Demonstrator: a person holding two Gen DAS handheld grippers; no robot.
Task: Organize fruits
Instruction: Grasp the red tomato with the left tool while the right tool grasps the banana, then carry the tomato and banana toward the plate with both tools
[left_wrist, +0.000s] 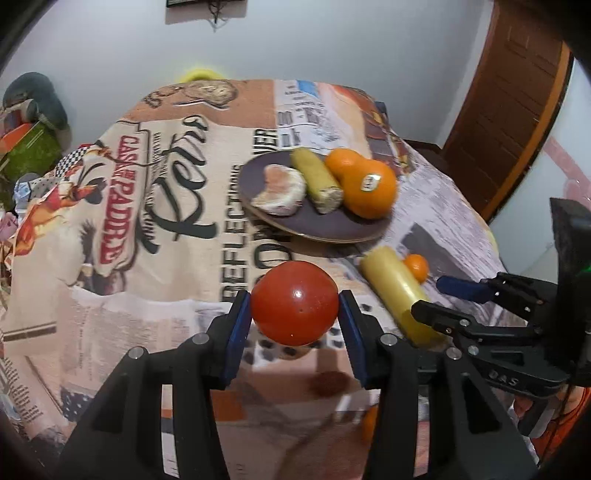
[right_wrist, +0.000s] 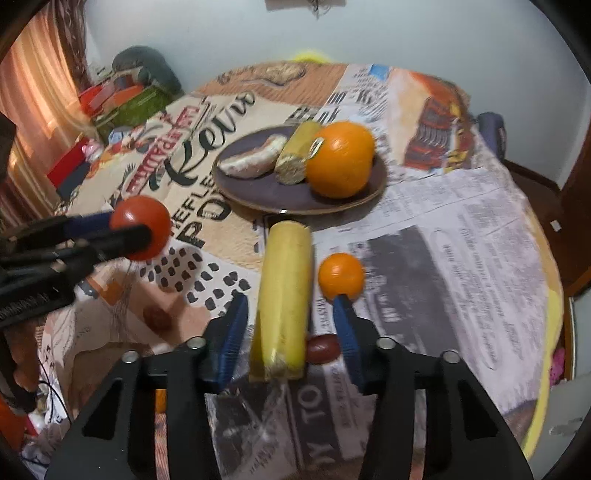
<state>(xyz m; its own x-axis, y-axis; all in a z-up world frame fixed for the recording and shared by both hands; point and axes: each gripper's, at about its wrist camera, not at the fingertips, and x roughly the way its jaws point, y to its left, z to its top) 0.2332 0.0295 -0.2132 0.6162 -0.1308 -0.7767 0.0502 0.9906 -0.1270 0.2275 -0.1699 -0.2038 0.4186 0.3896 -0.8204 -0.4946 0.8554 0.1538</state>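
My left claw (left_wrist: 295, 308) grips a tomato (left_wrist: 294, 302) above the desk (right_wrist: 461, 240). Behind it, the plate (left_wrist: 332, 225) carries a peeled mandarin (left_wrist: 280, 190) at left, a corn cob (left_wrist: 317, 181) in the middle and an orange (left_wrist: 364, 186) at right. My right claw (right_wrist: 291, 332) straddles a banana (right_wrist: 284, 295) lying before the plate, a small orange (right_wrist: 340, 275) just right of it.
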